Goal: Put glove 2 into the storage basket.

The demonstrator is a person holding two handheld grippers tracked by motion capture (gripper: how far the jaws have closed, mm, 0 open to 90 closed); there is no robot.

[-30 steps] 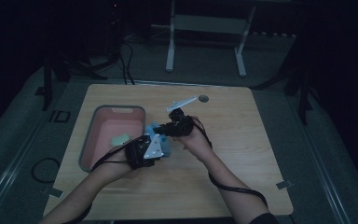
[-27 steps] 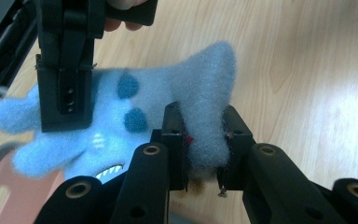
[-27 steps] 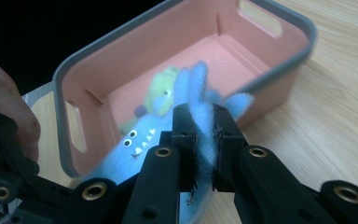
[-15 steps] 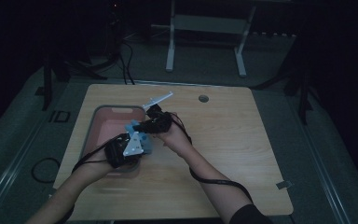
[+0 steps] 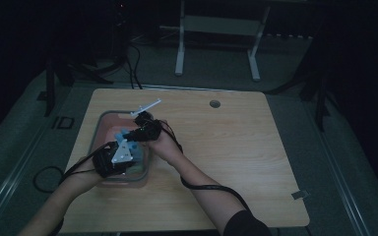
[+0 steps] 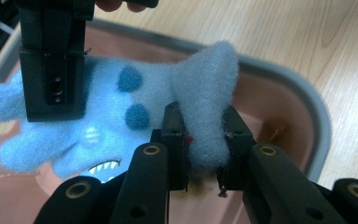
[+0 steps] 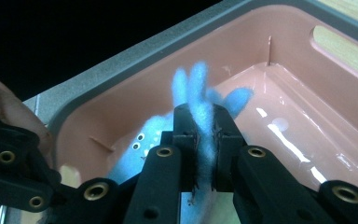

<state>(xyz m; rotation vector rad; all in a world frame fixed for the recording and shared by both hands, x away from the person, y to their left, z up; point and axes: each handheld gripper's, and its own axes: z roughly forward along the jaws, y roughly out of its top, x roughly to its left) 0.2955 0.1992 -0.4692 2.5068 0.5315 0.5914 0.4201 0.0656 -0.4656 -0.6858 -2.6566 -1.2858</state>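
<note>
The light blue plush toy (image 6: 116, 116) is hanging inside the pink tub (image 6: 279, 100), stretched between the two grippers and over the tub's floor. It is a soft monster-like figure with darker blue spots and a small stitched mouth with white teeth. In the left gripper view, the left gripper (image 6: 203, 140) is clamping a thick fold of the toy's fleece between its two black jaws; the fabric is bulging out above the pads, so the jaws are pressing firmly on it. In the right gripper view, the right gripper (image 7: 200, 144) is pinching a thin limb or ear of the same toy (image 7: 200, 109), with the blue tips sticking up over the jaws, and the rest of the body is hanging below toward the glossy bottom of the tub (image 7: 135, 70).

I think the toy is being held at two far ends because it is soft and would fold or swing if only one gripper is carrying it; two grips are keeping it spread and steady while it is going down into the container. In the high view the two grippers are standing close together over the tub (image 5: 101, 129), which is sitting on the left part of the wooden table (image 5: 236, 147). The toy seems not yet resting on the bottom, so the step in hand looks like lowering and then releasing.
</note>
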